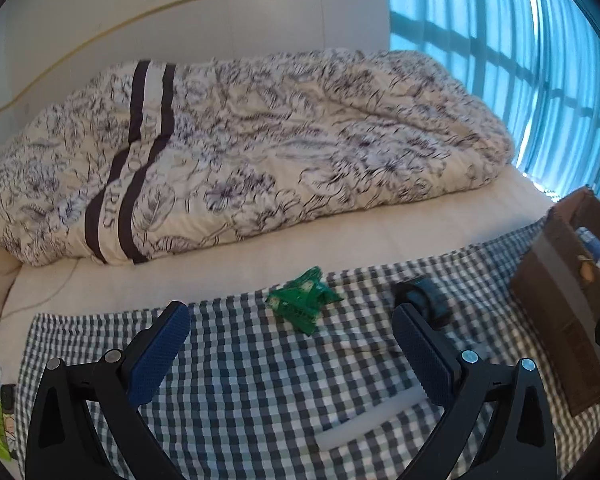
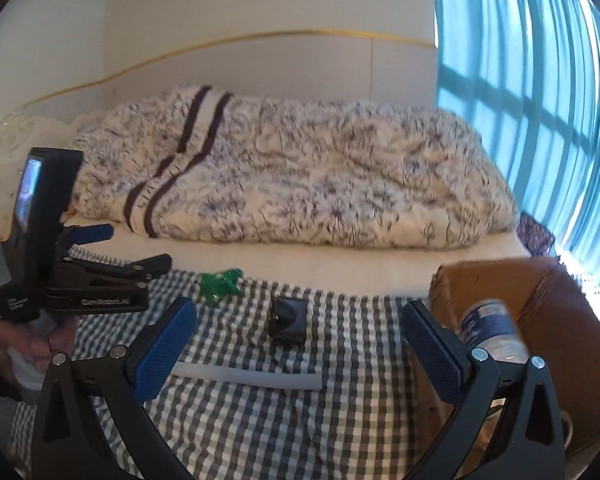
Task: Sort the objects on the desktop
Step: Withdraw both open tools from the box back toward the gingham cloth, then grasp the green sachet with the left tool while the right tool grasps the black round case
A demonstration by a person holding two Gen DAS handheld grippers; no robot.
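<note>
From left to right on the checked cloth [image 1: 240, 380] lie the green plastic piece [image 1: 303, 295], the white strip [image 2: 247, 377] and the small black object [image 2: 289, 321], all probably light; take the stiff green piece across its narrow middle and the strip, likely to slip, at mid-length. Your left hand-held gripper [image 1: 290, 344] and right hand-held gripper [image 2: 300, 344] both stand apart and empty. Only the right wrist view shows the bottle [image 2: 490, 330] in the cardboard box [image 2: 480, 276].
</note>
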